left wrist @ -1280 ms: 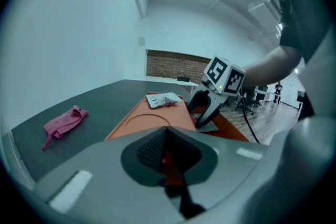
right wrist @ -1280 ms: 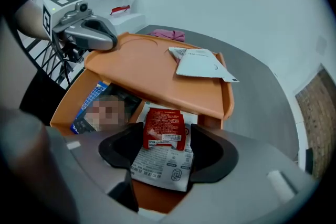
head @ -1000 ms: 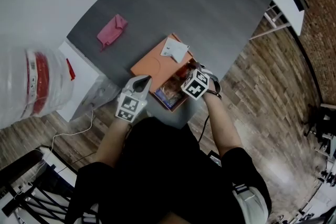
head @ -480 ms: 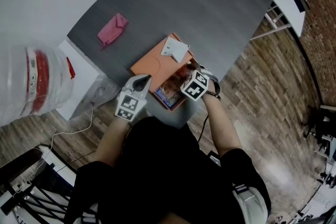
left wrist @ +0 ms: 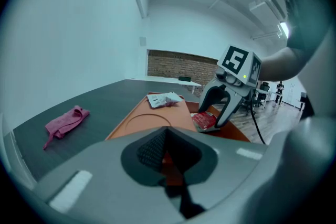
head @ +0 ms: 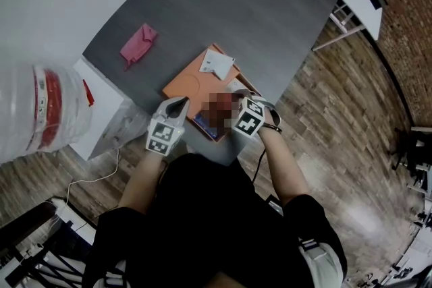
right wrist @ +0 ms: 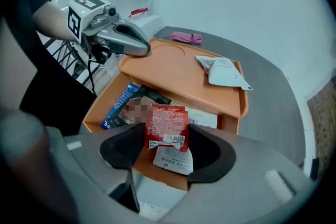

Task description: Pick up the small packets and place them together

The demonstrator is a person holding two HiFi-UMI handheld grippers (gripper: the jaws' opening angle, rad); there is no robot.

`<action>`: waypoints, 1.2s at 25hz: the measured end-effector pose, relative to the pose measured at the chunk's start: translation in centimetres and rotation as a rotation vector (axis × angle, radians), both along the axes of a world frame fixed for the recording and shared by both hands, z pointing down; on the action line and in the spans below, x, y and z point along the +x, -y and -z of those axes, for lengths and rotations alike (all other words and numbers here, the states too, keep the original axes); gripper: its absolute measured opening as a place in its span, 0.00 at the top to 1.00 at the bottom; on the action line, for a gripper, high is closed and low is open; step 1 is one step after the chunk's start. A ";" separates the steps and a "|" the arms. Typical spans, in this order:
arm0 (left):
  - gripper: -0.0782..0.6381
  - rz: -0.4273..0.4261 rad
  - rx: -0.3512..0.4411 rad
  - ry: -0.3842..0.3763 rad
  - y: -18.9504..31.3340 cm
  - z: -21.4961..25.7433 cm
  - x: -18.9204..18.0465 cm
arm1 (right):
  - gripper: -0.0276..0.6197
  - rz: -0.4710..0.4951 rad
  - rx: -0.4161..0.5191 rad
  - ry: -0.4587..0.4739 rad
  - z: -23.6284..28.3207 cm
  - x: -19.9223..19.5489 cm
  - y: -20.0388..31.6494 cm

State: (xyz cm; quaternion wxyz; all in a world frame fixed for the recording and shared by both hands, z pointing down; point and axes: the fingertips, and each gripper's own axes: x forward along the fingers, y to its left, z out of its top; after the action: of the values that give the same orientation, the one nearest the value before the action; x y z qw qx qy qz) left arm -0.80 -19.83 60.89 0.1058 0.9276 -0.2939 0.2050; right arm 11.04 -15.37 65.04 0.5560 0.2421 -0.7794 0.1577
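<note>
Right gripper (left wrist: pixel 213 116) has the red packet (right wrist: pixel 167 123): the jaws have just been closing, and now the pads pinch it by its two side edges, over the open compartment (right wrist: pixel 102 99) at the near end of the orange tray (right wrist: pixel 173 68). Look at that packet: glossy red foil, close to square, only a shade taller than wide, covered in fine white print, with a white barcode strip along one edge. In the right gripper view that slightly longer axis runs along the line of the jaws, barcode edge nearest the gripper body, the opposite red edge pointing away toward the tray, printed face turned to the camera. From the left gripper view it sits tilted, spanning the gap between the two jaws. A white packet (right wrist: pixel 173 159) peeks out just beneath the barcode edge; I can't tell whether it is caught in the grip or lying below. Down in the compartment, a blue packet (right wrist: pixel 119 106) lies along the left wall. Up on the tray's flat raised part, a crumpled white packet (right wrist: pixel 223 72) lies by itself. Left gripper (right wrist: pixel 144 48) hangs at the tray's near-left corner, jaws together, nothing in them. Pink cloth (left wrist: pixel 65 121) lies well apart on the grey table (head: pixel 223 3).
</note>
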 end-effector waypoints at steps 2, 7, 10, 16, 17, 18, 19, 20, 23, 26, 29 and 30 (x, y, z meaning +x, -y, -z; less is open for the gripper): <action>0.89 -0.002 0.000 0.001 0.1 -0.1 0.0 | 0.55 -0.006 0.004 0.007 0.4 -0.2 -0.2; 0.89 0.008 -0.007 -0.008 0.3 -0.9 -0.1 | 0.55 -0.026 0.036 0.033 2.1 -0.7 -0.2; 0.89 0.004 -0.016 -0.022 0.4 -0.6 0.1 | 0.55 -0.042 0.076 0.048 3.6 -0.8 0.3; 0.89 0.059 0.013 -0.135 1.4 2.4 -0.5 | 0.55 -0.079 0.150 0.111 6.2 -2.4 2.4; 0.89 0.063 0.017 -0.141 1.5 2.7 -0.6 | 0.55 -0.077 0.164 0.113 6.3 -2.7 2.8; 0.89 0.064 0.021 -0.144 1.5 3.0 -0.9 | 0.55 -0.077 0.175 0.114 6.4 -3.0 3.2; 0.89 0.065 0.026 -0.146 1.4 3.3 -1.2 | 0.55 -0.077 0.182 0.115 6.5 -3.4 3.6; 0.89 0.066 0.031 -0.147 1.3 3.6 -1.6 | 0.55 -0.077 0.187 0.117 6.5 -3.9 4.0; 0.89 0.092 0.048 -0.151 1.1 4.1 -3.1 | 0.55 -0.067 0.189 0.129 6.6 -5.4 5.0; 0.89 0.135 0.065 -0.168 0.8 4.6 -4.6 | 0.55 -0.024 0.178 0.132 6.4 -7.2 5.5; 0.89 0.150 0.074 -0.181 0.4 5.2 -5.6 | 0.55 0.007 0.156 0.125 5.9 -8.8 5.8; 0.89 0.148 0.075 -0.182 0.2 5.3 -5.8 | 0.55 0.013 0.157 0.124 5.8 -9.2 6.0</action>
State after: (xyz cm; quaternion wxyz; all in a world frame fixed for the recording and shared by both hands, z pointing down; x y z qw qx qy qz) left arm -6.55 -20.05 55.62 0.1123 0.9214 -0.3581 0.1007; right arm 1.82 -21.37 59.23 0.4870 0.2695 -0.8239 0.1072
